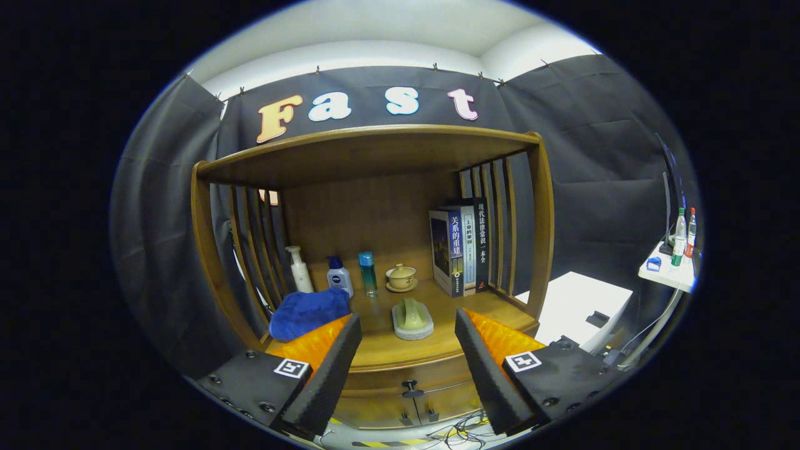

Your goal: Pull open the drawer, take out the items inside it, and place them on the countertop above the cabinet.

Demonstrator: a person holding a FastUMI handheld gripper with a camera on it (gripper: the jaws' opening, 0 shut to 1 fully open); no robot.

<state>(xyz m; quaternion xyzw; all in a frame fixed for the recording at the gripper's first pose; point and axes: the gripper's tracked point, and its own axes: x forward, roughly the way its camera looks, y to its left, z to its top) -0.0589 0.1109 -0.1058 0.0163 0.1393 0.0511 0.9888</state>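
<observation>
A wooden cabinet stands ahead of me, its countertop [400, 350] under a shelf canopy. Below the counter edge runs a closed drawer [406, 378] with a small dark knob [410, 391]. My gripper [407, 331] is open, held in the air in front of the cabinet, its two black fingers spread wide with nothing between them. The knob lies between and below the fingertips, farther off. On the counter just beyond the fingers sits a pale green holder on a grey base [412, 319]. A blue cloth [308, 312] lies by the left finger. The drawer's contents are hidden.
At the back of the counter stand a white pump bottle [300, 270], a small blue-capped bottle [339, 276], a teal bottle [367, 273], a lidded cup on a saucer [401, 277] and upright books [461, 250]. A white table [578, 306] and a side shelf with bottles [681, 240] are right. Cables lie on the floor.
</observation>
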